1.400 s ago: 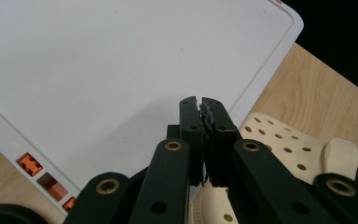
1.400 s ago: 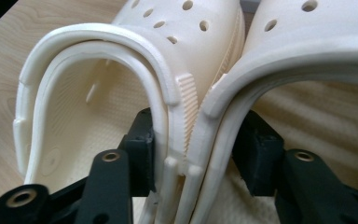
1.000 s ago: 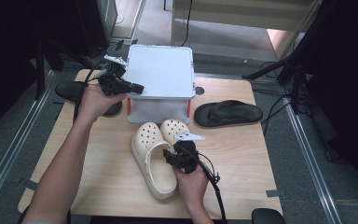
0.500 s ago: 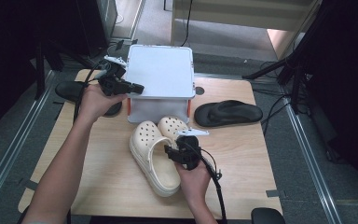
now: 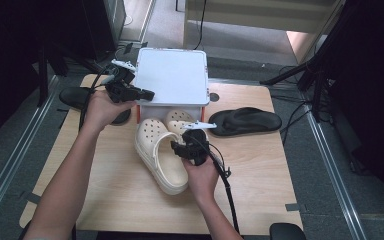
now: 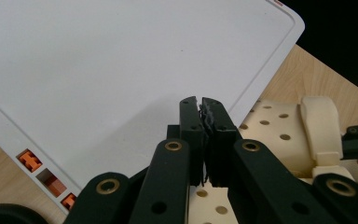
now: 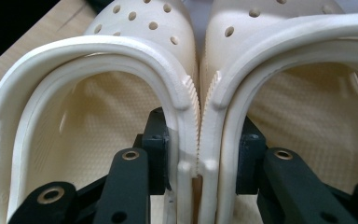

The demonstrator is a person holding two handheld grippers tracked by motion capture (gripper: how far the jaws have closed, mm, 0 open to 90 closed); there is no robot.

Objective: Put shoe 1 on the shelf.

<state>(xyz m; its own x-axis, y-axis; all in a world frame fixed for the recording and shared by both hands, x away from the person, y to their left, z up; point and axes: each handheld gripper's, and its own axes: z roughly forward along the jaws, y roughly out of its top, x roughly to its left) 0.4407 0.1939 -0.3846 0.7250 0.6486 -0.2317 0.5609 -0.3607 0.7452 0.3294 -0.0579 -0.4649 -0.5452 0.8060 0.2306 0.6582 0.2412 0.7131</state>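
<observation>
Two cream clogs lie side by side on the wooden table (image 5: pixel 275 185), toes toward a white-lidded box (image 5: pixel 172 75). The left clog (image 5: pixel 152 147) shows full length; the right clog (image 5: pixel 179 119) is partly under my hand. My right gripper (image 5: pixel 180 150) has one jaw inside each clog and is shut on their two touching inner walls (image 7: pixel 198 135). My left gripper (image 5: pixel 148 93) is at the left edge of the box lid (image 6: pixel 121 60). Its jaws are shut pad to pad above the lid (image 6: pixel 200 105), with nothing seen between them.
A black sandal (image 5: pixel 245 121) lies on the table right of the clogs, and another (image 5: pixel 75 96) lies at the table's left edge under my left hand. The box has orange sides and latches (image 6: pixel 30 161). Dark stands and cables surround the table.
The right gripper has moved the pair of clogs away from the person, toward the box and slightly left. The left gripper has stayed at the box lid.
</observation>
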